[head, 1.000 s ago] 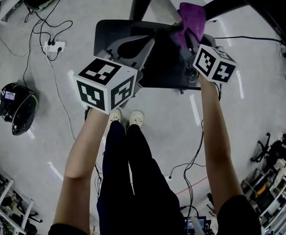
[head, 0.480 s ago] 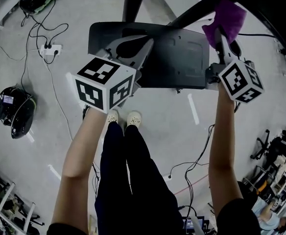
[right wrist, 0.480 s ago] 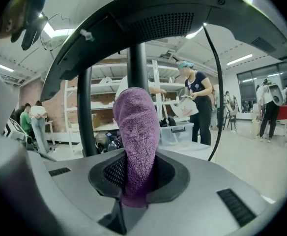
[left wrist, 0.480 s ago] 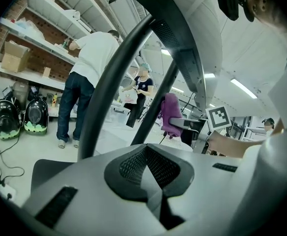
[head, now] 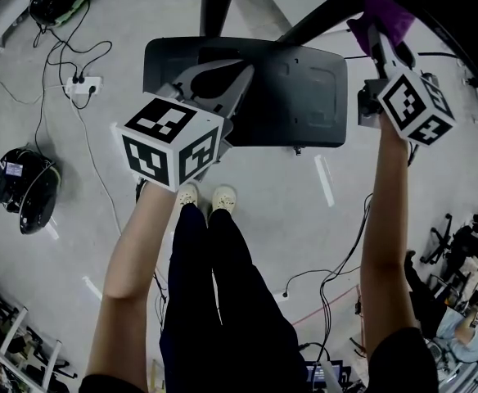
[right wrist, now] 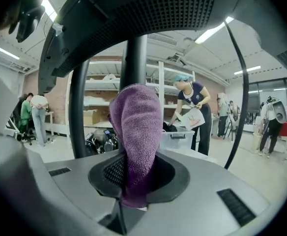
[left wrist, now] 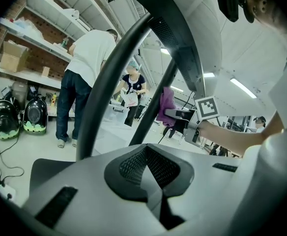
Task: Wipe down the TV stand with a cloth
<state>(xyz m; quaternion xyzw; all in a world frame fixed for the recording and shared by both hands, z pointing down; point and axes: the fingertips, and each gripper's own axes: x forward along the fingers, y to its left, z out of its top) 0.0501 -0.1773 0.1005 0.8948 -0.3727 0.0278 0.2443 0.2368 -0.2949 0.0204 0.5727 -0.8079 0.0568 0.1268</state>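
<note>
Presently the purple cloth (right wrist: 136, 146) is pinched between the closed jaws of the right gripper (right wrist: 133, 188), its lower end tucked down into the dark hollow between them. It is a thick, fuzzy terry cloth, folded into a soft upright lump with a rounded top, and it stands up out of the jaws without drooping. Right behind it in the right gripper view rises a dark upright pole of the TV stand (right wrist: 133, 58); whether the cloth touches the pole cannot be told there. From the head view the cloth (head: 386, 15) sits at the upper end of the slanted dark pole, out past the far right corner of the stand's flat black base (head: 288, 97), with the right gripper (head: 376, 38) and its marker cube just below it on an outstretched arm. The left gripper (head: 237, 74) is held over the left part of that base, near its front edge, and its jaws are closed with nothing between them, as the left gripper view (left wrist: 156, 181) shows. That view also catches the stand's two dark poles (left wrist: 104, 87) sweeping upward and the cloth (left wrist: 166, 104) just beside the further one, held off the floor. The base lies on a pale floor (head: 329, 211) just ahead of the person's shoes (head: 210, 196), and a white power strip (head: 86, 80) with cables lies well off its left edge.
</note>
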